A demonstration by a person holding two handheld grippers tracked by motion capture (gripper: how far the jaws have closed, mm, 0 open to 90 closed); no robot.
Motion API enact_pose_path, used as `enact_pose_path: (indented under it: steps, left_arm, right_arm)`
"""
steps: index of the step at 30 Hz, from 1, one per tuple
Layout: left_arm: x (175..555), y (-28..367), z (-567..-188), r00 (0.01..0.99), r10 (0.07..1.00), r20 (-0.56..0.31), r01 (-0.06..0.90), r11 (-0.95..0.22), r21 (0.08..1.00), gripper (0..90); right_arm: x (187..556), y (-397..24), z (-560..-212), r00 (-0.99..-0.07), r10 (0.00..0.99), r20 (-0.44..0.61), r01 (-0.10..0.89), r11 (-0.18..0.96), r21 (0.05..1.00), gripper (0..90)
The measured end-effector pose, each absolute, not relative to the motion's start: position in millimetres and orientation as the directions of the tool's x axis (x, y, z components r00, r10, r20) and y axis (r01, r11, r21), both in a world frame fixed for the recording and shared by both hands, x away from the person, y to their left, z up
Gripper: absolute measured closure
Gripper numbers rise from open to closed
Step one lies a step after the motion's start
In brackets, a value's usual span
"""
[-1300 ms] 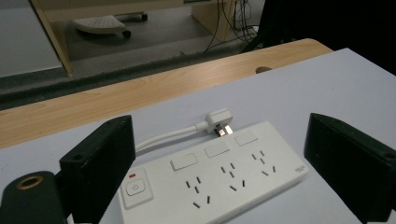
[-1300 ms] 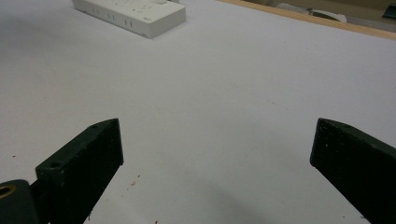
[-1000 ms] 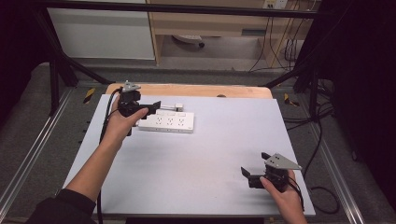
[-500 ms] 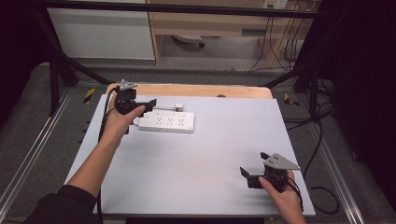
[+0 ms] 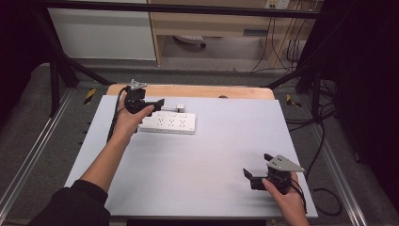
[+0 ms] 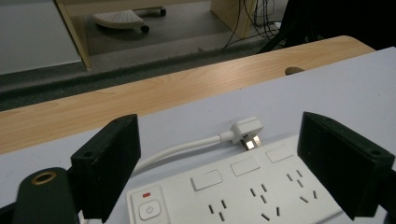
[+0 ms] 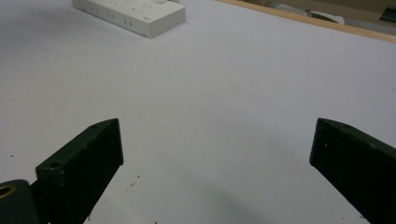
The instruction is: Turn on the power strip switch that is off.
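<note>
From the high view, a white power strip (image 5: 168, 123) lies flat on the pale table (image 5: 211, 155), toward the far left part of it, its long side running left to right. The left gripper (image 5: 153, 104) is held just above the strip's left end, jaws pointing rightward along the strip's far edge; the person's left hand (image 5: 129, 117) covers that end of the strip. Beyond the strip, just beside its far edge, sits its white plug (image 5: 179, 108). The right gripper (image 5: 249, 178) rests near the table's front right corner, well apart from the strip, with bare table between them.

In the left gripper view, the jaws stand wide apart, nothing between them touching either one. The power strip (image 6: 243, 191) fills the lower gap between the jaws (its power button with a red mark above it lies close to the left jaw), and three rows of sockets with rectangular switches run toward the right jaw. The plug (image 6: 246, 132) lies on the table just past the strip, prongs turned toward the strip, its white cable (image 6: 182, 150) curving back toward the left jaw. A wooden edge (image 6: 140, 98) borders the table behind.

In the right gripper view, the jaws are also spread wide, and empty. The power strip (image 7: 135, 14) shows far off at the upper left, well beyond the jaws.
</note>
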State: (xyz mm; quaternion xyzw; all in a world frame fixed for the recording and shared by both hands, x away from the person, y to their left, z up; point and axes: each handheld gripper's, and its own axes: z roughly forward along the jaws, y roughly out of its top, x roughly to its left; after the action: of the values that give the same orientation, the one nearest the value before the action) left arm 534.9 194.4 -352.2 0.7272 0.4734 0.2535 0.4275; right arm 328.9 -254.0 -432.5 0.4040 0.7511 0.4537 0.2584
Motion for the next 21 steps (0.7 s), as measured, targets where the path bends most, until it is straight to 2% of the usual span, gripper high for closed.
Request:
enact_pose_path:
  steps: [1,6,21]
  left_arm:
    - [536.3,193.7,-353.7,0.417,0.908,-0.036,0.473,-0.183,0.862,17.8]
    - [541.7,191.8,-360.7,0.403,0.914,-0.045,0.488,-0.173,0.855,20.9]
    - [550.8,185.6,-375.8,0.39,0.919,-0.054,0.515,-0.17,0.84,20.2]
  right_arm:
    - [329.4,-253.7,-432.6,-0.54,0.842,-0.022,0.371,0.261,0.891,3.2]
    - [330.3,-250.6,-433.1,-0.548,0.836,-0.03,0.369,0.273,0.889,3.2]
    - [329.5,-249.8,-433.2,-0.552,0.833,-0.037,0.368,0.282,0.886,3.1]
